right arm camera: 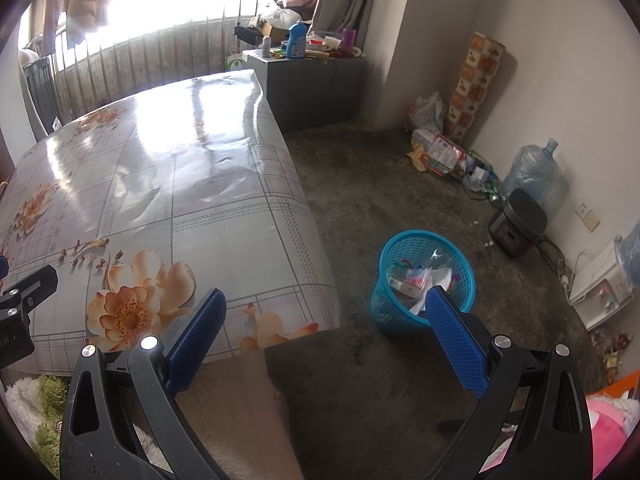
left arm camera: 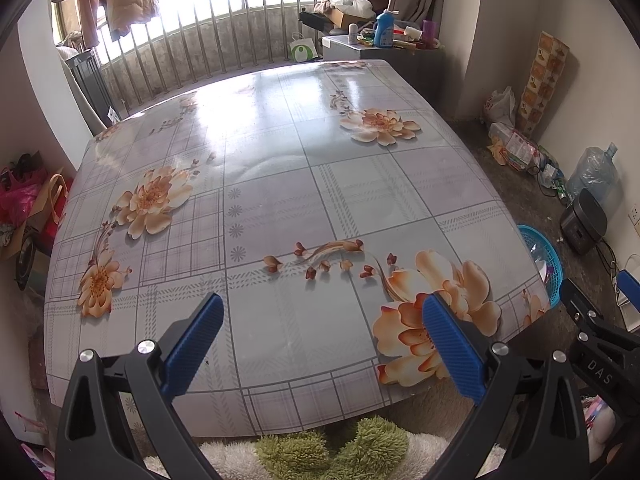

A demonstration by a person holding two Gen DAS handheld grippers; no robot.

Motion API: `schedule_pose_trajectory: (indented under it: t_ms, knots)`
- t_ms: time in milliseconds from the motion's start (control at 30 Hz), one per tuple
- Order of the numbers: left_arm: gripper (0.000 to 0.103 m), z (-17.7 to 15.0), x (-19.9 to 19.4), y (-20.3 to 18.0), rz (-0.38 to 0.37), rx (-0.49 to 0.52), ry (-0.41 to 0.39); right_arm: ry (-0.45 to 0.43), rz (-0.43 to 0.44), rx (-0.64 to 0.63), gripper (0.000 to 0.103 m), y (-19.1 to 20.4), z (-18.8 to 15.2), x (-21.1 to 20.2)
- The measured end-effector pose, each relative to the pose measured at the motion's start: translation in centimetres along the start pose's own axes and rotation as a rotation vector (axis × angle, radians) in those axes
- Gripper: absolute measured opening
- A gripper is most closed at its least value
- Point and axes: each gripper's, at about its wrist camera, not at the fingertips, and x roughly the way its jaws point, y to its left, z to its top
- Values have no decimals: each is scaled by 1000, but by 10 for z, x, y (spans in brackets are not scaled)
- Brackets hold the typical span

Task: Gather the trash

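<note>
the worktop (left arm camera: 280, 184) fills most of the left wrist view, covered by a glossy grey checked cloth printed with orange flowers; its surface reflects light from the barred window (left arm camera: 224, 20) behind it. in the right wrist view the same worktop (right arm camera: 160, 184) occupies the left half, and bare concrete floor (right arm camera: 380, 184) the right half. a grey cabinet (right arm camera: 312, 88) stands beyond the worktop's far corner, with a blue bottle (right arm camera: 297, 41) among the clutter on top. against the right wall stand a large water jug (right arm camera: 532, 168) and, just beside it, a dark rice cooker (right arm camera: 518, 222). a blue mesh basket (right arm camera: 424, 280) stands on the floor near the worktop's right edge, well apart from the wall; the trash (right arm camera: 420, 278), wrappers and crumpled paper, lies inside it. in the left wrist view only part of the basket (left arm camera: 546, 260) shows past the worktop's edge. the left hand-held gripper (left arm camera: 320, 332) hangs above the near edge of the worktop, jaws spread wide, with nothing between its blue pads (left arm camera: 192, 344). the right hand-held gripper (right arm camera: 324, 332) is over the floor beside the worktop's corner, likewise spread wide and holding nothing, its right pad (right arm camera: 456, 344) overlapping the basket's near rim in the picture.
</note>
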Motion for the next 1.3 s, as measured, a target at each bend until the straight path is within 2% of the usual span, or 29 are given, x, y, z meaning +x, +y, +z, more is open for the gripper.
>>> schedule_pose_trajectory:
  t_ms: [1300]
  knots:
    - [98, 4, -1, 0, 0, 14, 6, 7, 17, -11, 96, 13, 4, 1]
